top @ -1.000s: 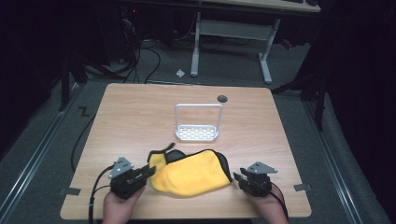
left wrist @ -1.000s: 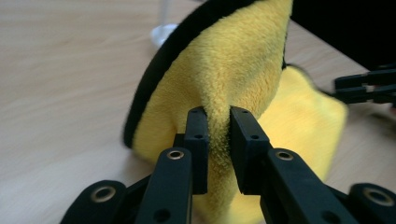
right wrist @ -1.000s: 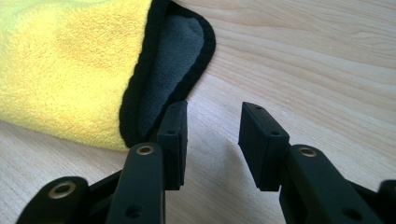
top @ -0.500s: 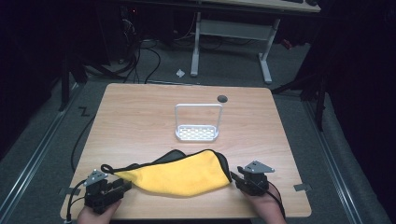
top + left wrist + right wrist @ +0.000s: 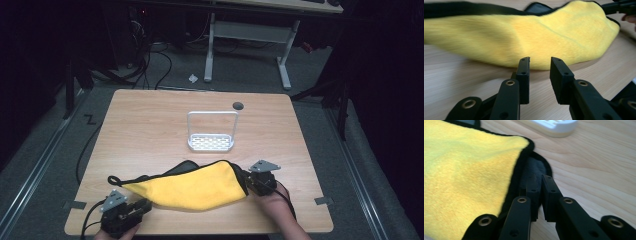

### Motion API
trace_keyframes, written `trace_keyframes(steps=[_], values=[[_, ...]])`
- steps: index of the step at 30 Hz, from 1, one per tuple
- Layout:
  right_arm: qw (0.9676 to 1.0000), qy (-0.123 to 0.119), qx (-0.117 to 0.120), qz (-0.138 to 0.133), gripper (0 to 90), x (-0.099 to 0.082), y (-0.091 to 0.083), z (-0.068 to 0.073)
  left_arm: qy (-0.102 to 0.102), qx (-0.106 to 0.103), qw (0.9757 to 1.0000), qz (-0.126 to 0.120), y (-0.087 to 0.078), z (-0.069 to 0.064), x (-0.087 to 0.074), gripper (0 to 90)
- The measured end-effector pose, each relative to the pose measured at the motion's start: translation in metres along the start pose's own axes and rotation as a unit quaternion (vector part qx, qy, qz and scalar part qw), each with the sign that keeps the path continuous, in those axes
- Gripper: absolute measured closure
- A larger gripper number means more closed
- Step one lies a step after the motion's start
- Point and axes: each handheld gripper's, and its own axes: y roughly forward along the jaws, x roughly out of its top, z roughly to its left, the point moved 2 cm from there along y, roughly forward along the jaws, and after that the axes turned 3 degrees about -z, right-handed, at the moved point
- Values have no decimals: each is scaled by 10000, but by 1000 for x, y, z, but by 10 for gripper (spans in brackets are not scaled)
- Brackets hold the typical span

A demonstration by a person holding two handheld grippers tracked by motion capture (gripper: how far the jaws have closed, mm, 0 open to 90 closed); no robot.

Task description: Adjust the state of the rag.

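A yellow cloth [image 5: 195, 187] with black trim and black backing lies stretched out along the front of the wooden table [image 5: 150, 125]. My left gripper [image 5: 142, 207] sits at the front left, just short of the cloth's lower edge. In the left gripper view its jaws [image 5: 539, 61] have just been closing and stand apart with nothing between them, the cloth [image 5: 536, 35] lying ahead. My right gripper [image 5: 248, 183] is at the cloth's right end. In the right gripper view its jaws [image 5: 540, 178] have just closed on the black-edged corner of the cloth [image 5: 461, 170].
A white perforated rack [image 5: 211, 142] with a tall hoop handle stands mid-table behind the cloth; its base [image 5: 554, 126] lies ahead of the right gripper. A cable hole [image 5: 238, 106] is near the table's far edge. Dark floor, cables and desk legs lie beyond.
The cloth has been drawn out leftward into a long shape. The left gripper backed off to the front left corner. The right gripper moved left onto the cloth's right corner and shut.
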Motion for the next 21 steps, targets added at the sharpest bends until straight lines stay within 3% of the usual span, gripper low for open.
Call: trace_keyframes(steps=[3,8,13,16,19,21], values=[[9995,-247,182,104,865,-4,1,14,438,277,9982,315,26,-1,7,679],[9975,-344,616,79,864,-12,-9,42,413,482,9974,339,53,24,33,700],[9927,-487,1099,76,837,-13,-9,66,363,824,9956,273,71,50,57,688],[9931,-426,1092,-55,826,-9,-14,63,370,906,9950,206,70,46,64,658],[9950,-218,949,-240,822,-9,-26,48,517,751,9958,49,66,27,64,624],[9968,-161,711,-319,815,-11,-31,38,605,499,9969,14,68,9,63,600]])
